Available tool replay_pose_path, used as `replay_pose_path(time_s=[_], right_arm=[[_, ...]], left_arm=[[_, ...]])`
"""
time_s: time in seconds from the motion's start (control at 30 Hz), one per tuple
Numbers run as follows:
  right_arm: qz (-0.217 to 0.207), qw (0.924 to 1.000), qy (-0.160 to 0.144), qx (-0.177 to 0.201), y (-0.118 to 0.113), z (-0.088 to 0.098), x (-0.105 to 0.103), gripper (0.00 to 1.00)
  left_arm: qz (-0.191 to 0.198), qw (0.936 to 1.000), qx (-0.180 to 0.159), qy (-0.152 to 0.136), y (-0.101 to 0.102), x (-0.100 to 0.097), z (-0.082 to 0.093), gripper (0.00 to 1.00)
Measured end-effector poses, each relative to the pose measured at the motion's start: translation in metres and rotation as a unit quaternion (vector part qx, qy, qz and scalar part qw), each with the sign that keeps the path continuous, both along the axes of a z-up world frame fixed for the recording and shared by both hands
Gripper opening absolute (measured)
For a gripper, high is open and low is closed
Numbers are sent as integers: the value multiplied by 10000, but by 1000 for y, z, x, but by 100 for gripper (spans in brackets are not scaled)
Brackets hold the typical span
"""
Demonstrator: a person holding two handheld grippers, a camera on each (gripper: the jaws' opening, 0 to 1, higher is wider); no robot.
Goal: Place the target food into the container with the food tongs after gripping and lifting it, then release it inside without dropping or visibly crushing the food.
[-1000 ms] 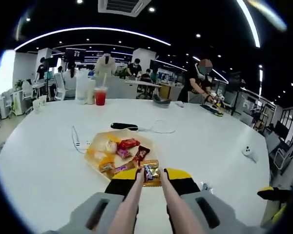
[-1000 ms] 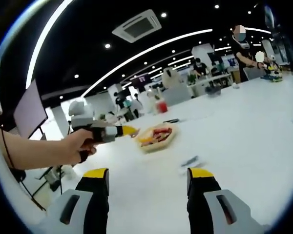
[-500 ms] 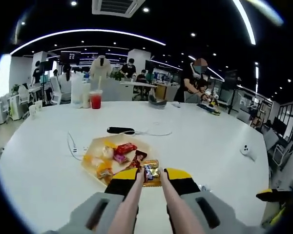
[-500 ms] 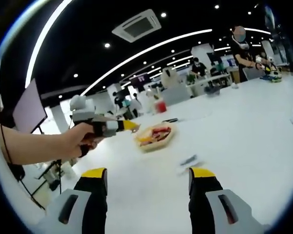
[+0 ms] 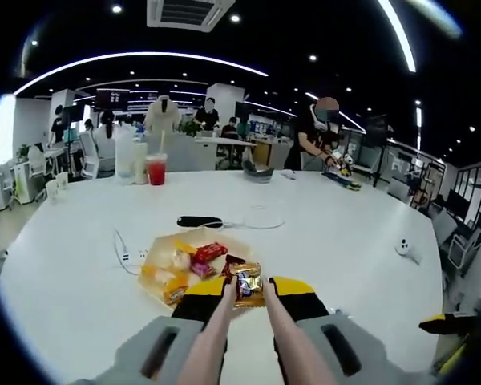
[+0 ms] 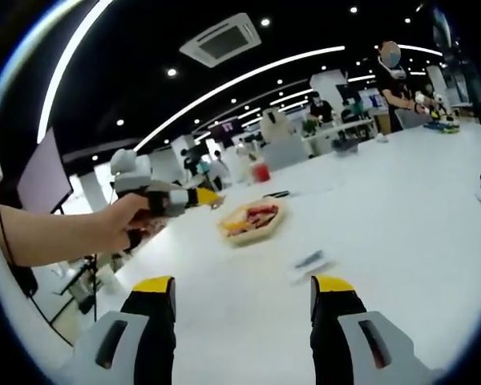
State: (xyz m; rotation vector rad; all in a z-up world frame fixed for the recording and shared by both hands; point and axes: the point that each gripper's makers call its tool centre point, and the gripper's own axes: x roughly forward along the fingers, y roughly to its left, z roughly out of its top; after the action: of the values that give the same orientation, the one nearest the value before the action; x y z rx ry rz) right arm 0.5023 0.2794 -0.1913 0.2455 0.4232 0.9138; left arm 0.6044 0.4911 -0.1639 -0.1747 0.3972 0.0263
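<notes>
My left gripper (image 5: pixel 251 285) is shut on a pair of pale pink food tongs (image 5: pixel 215 330). The tongs' tips pinch a gold-wrapped snack (image 5: pixel 248 281) just above the near edge of a shallow tan tray (image 5: pixel 162 255) holding several wrapped snacks. In the right gripper view a hand holds the left gripper (image 6: pixel 199 197) up to the left of the tray (image 6: pixel 251 220). My right gripper (image 6: pixel 242 285) stands open over the white table, well short of the tray, with nothing between its jaws.
On the round white table (image 5: pixel 345 233) lie a black bar with a white cable (image 5: pixel 200 221), a white plug strip (image 5: pixel 130 257), a red drink cup (image 5: pixel 155 170) and a small white device (image 5: pixel 406 249). A small wrapper (image 6: pixel 309 261) lies near my right gripper. People work at desks behind.
The left gripper has risen a little with the gold snack still pinched in the tongs, so the tray sits slightly lower and farther. The right gripper stays open and almost still.
</notes>
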Motion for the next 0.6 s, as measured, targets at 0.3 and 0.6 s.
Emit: replay_pose_path(time_s=[0.3, 0.6], right_arm=[[71, 9997, 210, -110, 7, -9, -4, 74], [164, 9988, 418, -183, 12, -15, -8, 75]], left_arm=[[23, 10000, 28, -61, 10, 4, 9, 18], [-98, 9999, -92, -38, 11, 12, 14, 18]])
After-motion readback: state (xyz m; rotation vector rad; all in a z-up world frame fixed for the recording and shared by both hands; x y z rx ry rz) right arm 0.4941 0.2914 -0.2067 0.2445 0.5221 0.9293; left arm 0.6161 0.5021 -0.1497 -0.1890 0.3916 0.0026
